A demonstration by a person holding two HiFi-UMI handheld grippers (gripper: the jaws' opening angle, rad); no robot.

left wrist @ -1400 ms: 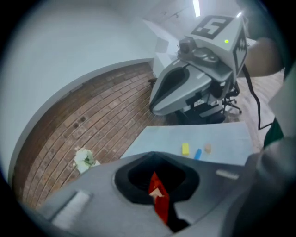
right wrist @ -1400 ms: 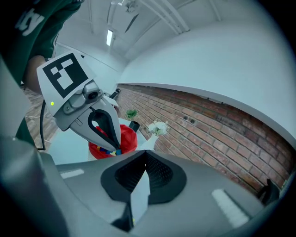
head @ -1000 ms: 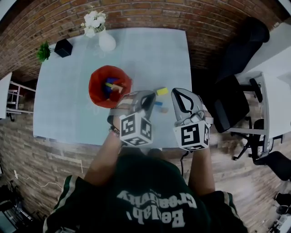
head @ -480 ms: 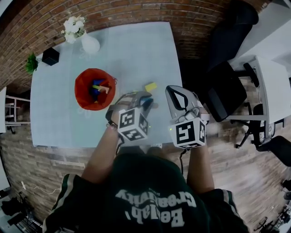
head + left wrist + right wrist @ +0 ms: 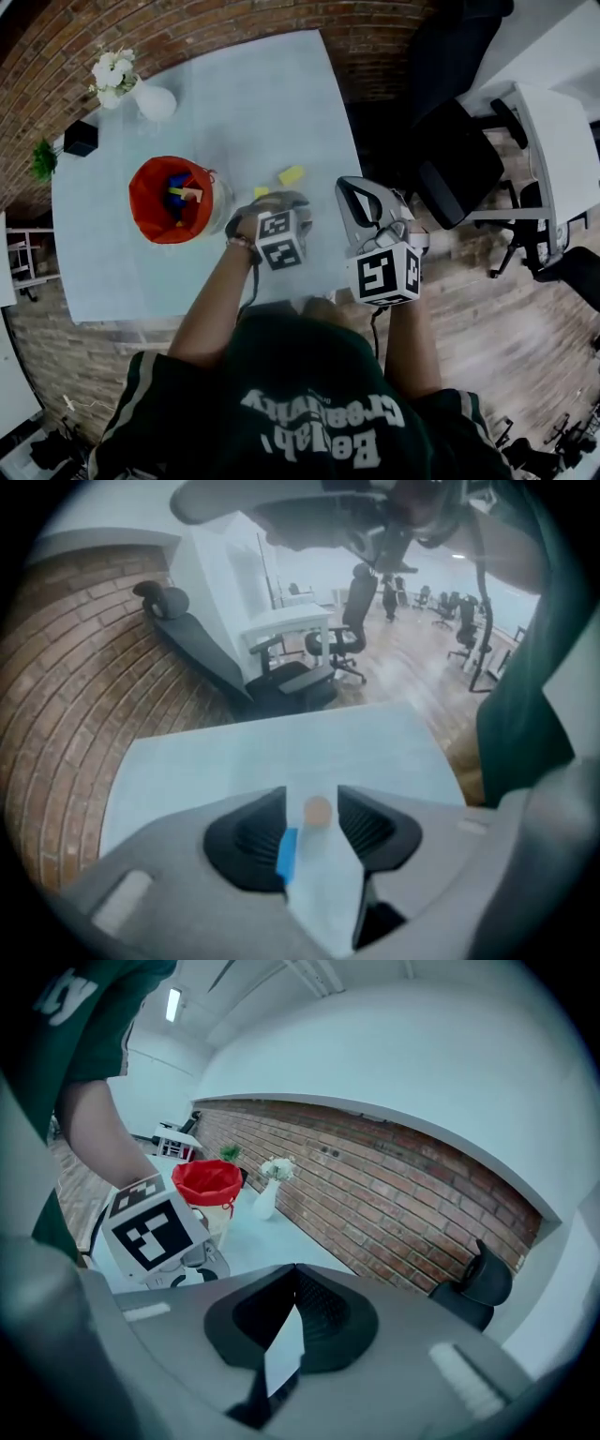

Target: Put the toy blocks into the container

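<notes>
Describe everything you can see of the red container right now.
The container is a round, open-topped tub. It has a red rim or liner, and the right gripper view shows a paler wall below it. It stands upright on the pale table, towards the table's left side in the head view. Several blocks lie inside, blue, yellow and tan among them. Nothing else visibly touches it.
</notes>
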